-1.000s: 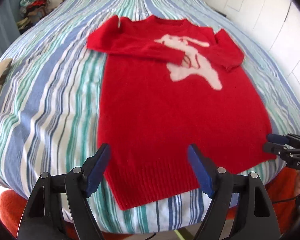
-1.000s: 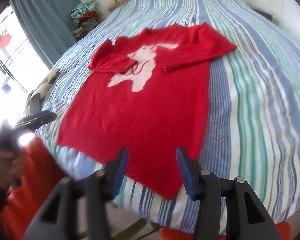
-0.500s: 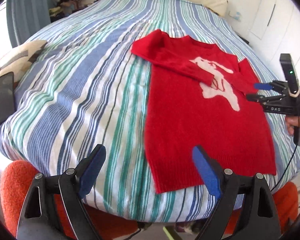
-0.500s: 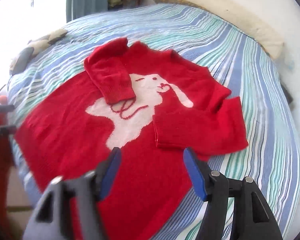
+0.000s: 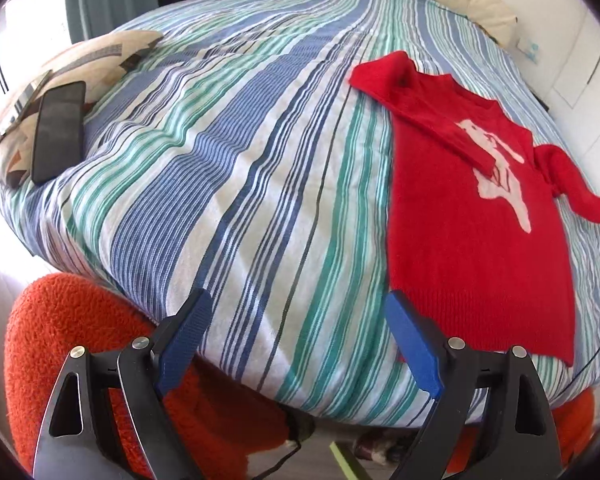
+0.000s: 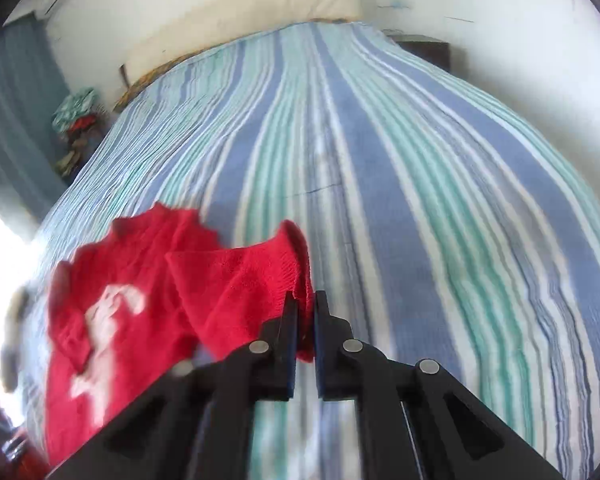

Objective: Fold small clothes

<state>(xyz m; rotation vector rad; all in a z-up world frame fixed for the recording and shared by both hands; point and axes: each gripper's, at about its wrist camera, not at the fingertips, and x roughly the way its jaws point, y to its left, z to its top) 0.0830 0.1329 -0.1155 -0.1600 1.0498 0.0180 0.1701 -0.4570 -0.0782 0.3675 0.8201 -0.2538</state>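
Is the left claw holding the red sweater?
No, the left claw is wide open over the striped bedspread, with nothing between its fingers, and the red sweater lies beside it.

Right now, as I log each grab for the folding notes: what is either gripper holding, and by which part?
The right gripper pinches the red sweater by the cuff end of a sleeve. The left gripper is open, holding nothing.

Sweater [image 5: 476,248]: red knit, fuzzy matt, ribbed hem; white motif, flatter nap. Bed cover [image 5: 260,184]: woven striped cloth, matt, lightly crinkled. Left tongs [image 5: 300,336]: black matt plastic, blue matt pads, shiny metal rivets. Orange cushion [image 5: 68,320]: coarse, nubbly pile.
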